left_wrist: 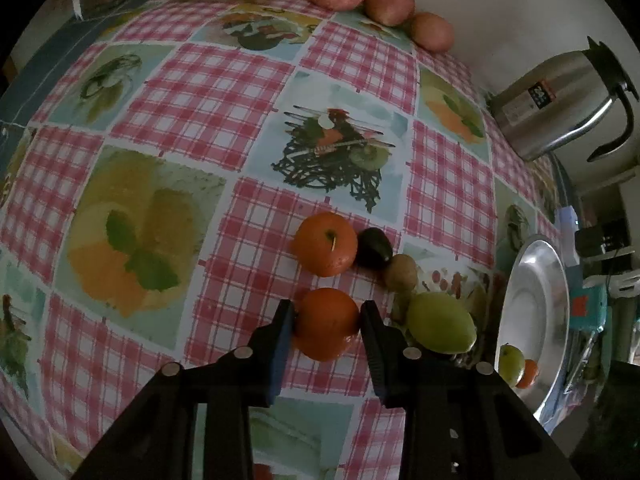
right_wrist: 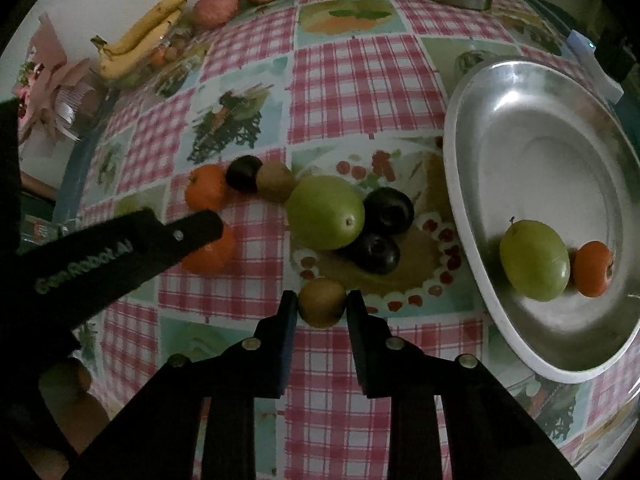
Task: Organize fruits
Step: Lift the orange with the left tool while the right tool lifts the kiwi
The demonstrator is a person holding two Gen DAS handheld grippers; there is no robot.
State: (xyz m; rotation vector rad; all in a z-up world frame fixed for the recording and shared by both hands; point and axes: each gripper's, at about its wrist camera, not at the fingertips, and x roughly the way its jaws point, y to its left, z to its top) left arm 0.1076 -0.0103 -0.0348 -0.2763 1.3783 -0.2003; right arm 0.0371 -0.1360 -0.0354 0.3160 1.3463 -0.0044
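Surface: a table under a wipe-clean tablecloth [left_wrist: 248, 92], pink-and-white check alternating with pale panels printed with fruit and greenery. Lighting was dim throughout.

Left gripper [left_wrist: 326, 322]: closed on an orange [left_wrist: 326, 320], pads pressed to both its sides, the fruit resting on the cloth. In the right wrist view the same gripper [right_wrist: 208, 236] reached in from the left over that orange.

Right gripper [right_wrist: 322, 306]: closed on a small brown kiwi [right_wrist: 322, 304], gripped from both sides, on the cloth near the middle of the table.

Loose fruit cluster, just beyond the two grippers: a second orange [right_wrist: 206, 192] with a stem, a dark plum [right_wrist: 243, 173] touching it, another kiwi [right_wrist: 275, 181], a large green pear [right_wrist: 326, 212], and two more dark plums [right_wrist: 389, 210] on the pear's right side.

Metal tray [right_wrist: 532, 120]: to the right of the cluster, on the cloth; it held a green pear [right_wrist: 534, 260] and a small orange fruit [right_wrist: 594, 268], touching each other.

Far edge of the table, against a pale wall [left_wrist: 500, 20]: three reddish apples [left_wrist: 388, 2] in a row, bananas [right_wrist: 140, 44] atop a clear bowl of mixed fruit to the far left, and a steel kettle [left_wrist: 560, 108] with a black handle to the far right.

Far left corner: pink paper wrapping [right_wrist: 52, 80], contents unclear.
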